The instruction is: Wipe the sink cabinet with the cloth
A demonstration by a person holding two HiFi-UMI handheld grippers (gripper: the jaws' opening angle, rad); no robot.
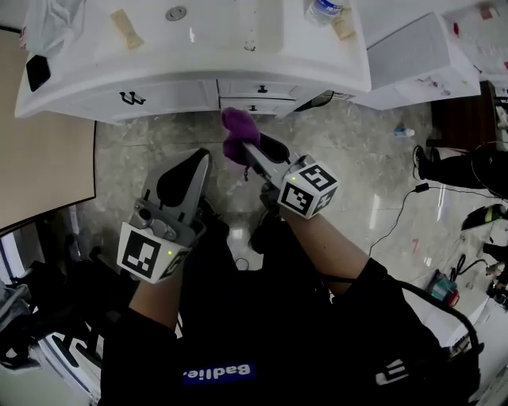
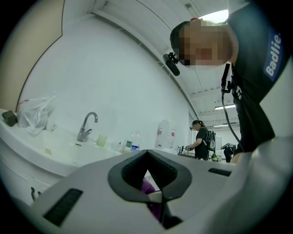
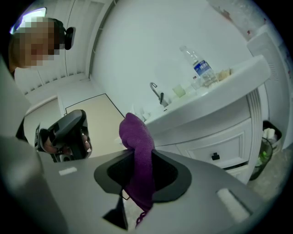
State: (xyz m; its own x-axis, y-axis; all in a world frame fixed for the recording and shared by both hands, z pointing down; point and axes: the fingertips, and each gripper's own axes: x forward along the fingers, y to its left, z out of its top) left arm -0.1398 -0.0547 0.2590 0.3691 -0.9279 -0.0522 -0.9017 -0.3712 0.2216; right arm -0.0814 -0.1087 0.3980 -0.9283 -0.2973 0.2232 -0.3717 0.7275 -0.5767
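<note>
The white sink cabinet (image 1: pixel 171 93) with its drawers runs across the top of the head view. My right gripper (image 1: pixel 248 149) is shut on a purple cloth (image 1: pixel 236 133), which bunches up above the jaws a short way in front of the drawers. In the right gripper view the cloth (image 3: pixel 139 155) hangs through the jaws, with the cabinet drawers (image 3: pixel 219 148) beyond. My left gripper (image 1: pixel 194 164) is held lower and to the left, jaws shut with nothing in them. Its own view shows the cloth (image 2: pixel 149 186) past the jaws and the faucet (image 2: pixel 87 125).
On the counter are a water bottle (image 1: pixel 324 9), a plastic bag (image 1: pixel 51 24) and a black object (image 1: pixel 37 71). A white unit (image 1: pixel 413 59) stands right of the cabinet. Cables and a shoe (image 1: pixel 444 166) lie on the tiled floor at right. A beige panel (image 1: pixel 40 158) is at left.
</note>
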